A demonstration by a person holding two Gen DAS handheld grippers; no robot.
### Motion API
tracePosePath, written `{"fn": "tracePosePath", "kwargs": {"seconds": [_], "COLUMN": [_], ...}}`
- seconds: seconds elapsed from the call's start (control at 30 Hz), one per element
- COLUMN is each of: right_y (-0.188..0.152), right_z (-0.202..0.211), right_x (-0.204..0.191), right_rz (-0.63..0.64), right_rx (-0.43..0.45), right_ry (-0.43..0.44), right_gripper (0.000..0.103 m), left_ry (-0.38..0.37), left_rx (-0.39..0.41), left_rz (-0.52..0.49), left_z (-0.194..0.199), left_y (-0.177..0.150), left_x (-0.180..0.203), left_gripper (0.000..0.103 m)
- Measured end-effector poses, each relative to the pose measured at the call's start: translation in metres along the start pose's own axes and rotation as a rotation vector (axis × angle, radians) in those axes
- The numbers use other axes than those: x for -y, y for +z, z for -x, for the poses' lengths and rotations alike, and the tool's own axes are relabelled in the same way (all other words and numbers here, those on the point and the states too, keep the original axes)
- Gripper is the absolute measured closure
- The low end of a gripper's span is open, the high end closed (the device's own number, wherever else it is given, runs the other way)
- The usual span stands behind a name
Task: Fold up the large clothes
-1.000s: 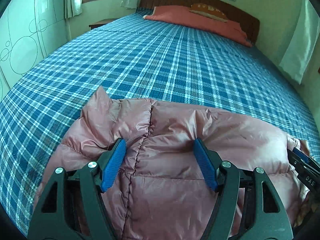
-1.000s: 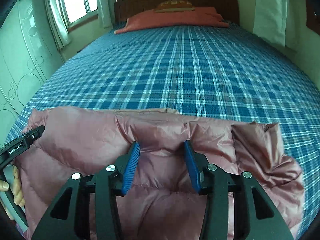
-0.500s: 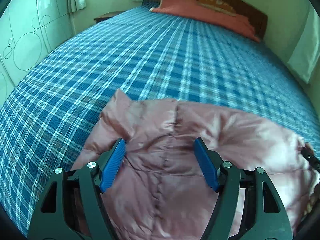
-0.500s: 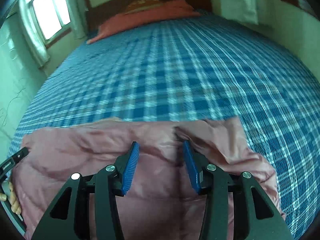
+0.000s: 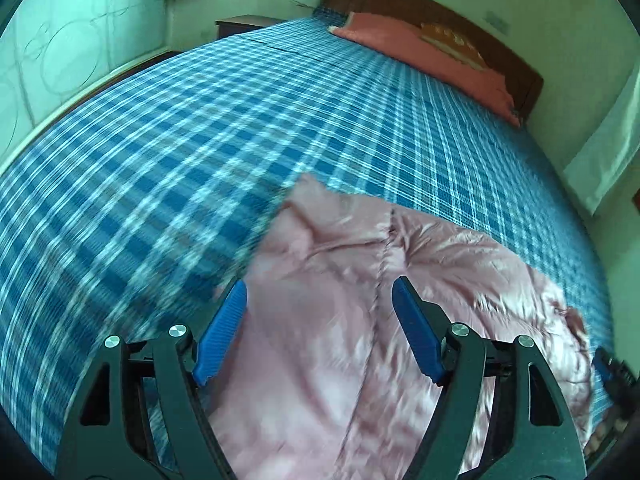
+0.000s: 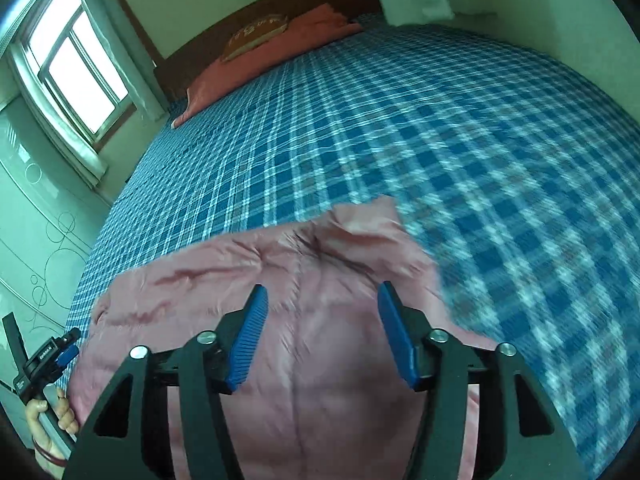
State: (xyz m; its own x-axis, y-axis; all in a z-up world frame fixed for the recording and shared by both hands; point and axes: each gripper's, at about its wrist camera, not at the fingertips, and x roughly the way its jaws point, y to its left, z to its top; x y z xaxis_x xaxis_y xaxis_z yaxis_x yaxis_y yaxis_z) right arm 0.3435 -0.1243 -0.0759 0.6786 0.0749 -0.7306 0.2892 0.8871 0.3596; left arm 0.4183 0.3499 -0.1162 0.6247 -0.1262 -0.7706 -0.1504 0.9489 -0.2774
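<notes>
A pink quilted down jacket (image 5: 360,312) lies spread on the blue plaid bed (image 5: 200,140) near its foot; it also shows in the right wrist view (image 6: 312,344). My left gripper (image 5: 320,320) is open and empty, hovering above the jacket's left part. My right gripper (image 6: 320,320) is open and empty, hovering above the jacket's right part. The left gripper (image 6: 48,356), held by a hand, shows at the left edge of the right wrist view. The jacket's near part is hidden under the gripper bodies.
A red pillow (image 5: 424,56) with a small orange cushion lies at the wooden headboard (image 5: 440,12). A window (image 6: 76,68) with curtains and a wardrobe (image 6: 36,240) are on the left. A nightstand (image 5: 244,24) stands by the bed's far left corner.
Both grippers have pulled back and up from the jacket and tilted outward. The right gripper's jaws have opened wider. The jacket lies flatter on the bed.
</notes>
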Motion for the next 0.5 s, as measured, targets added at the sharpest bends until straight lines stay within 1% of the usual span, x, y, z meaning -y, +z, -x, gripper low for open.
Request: {"fn": "tracePosePath", "kwargs": {"seconds": [0.07, 0.1, 0.17, 0.23, 0.27, 0.33, 0.37, 0.4, 0.47, 0.5], "right_y": [-0.020, -0.034, -0.061, -0.086, -0.104, -0.130, -0.145, -0.154, -0.168, -0.174], "right_z": [0.028, 0.045, 0.074, 0.091, 0.101, 0.108, 0.109, 0.108, 0.098, 0.091], "right_x": [0.019, 0.032, 0.056, 0.069, 0.076, 0.079, 0.080, 0.078, 0.072, 0.067], "right_rz": [-0.035, -0.074, -0.150, -0.204, -0.242, -0.291, -0.328, -0.349, -0.374, -0.387], "right_rx": [0.014, 0.022, 0.038, 0.048, 0.053, 0.042, 0.029, 0.015, -0.018, -0.029], "right_ry": [-0.005, 0.002, 0.023, 0.048, 0.061, 0.100, 0.139, 0.164, 0.209, 0.224], "right_gripper": [0.044, 0.043, 0.040, 0.039, 0.039, 0.039, 0.039, 0.039, 0.039, 0.039], "left_ry": [-0.006, 0.001, -0.006, -0.009, -0.020, -0.055, -0.081, -0.107, -0.168, -0.196], "left_rx": [0.005, 0.001, -0.002, -0.009, -0.017, -0.029, -0.040, -0.047, -0.059, -0.061], "left_rz": [0.057, 0.101, 0.169, 0.236, 0.274, 0.337, 0.373, 0.395, 0.422, 0.425], "left_z": [0.022, 0.035, 0.052, 0.069, 0.079, 0.091, 0.098, 0.100, 0.104, 0.103], "left_y": [-0.016, -0.029, -0.051, -0.078, -0.094, -0.120, -0.136, -0.144, -0.163, -0.169], "left_x": [-0.023, -0.039, -0.060, -0.081, -0.091, -0.103, -0.106, -0.110, -0.106, -0.103], "left_gripper": [0.027, 0.027, 0.027, 0.026, 0.026, 0.026, 0.026, 0.025, 0.025, 0.023]}}
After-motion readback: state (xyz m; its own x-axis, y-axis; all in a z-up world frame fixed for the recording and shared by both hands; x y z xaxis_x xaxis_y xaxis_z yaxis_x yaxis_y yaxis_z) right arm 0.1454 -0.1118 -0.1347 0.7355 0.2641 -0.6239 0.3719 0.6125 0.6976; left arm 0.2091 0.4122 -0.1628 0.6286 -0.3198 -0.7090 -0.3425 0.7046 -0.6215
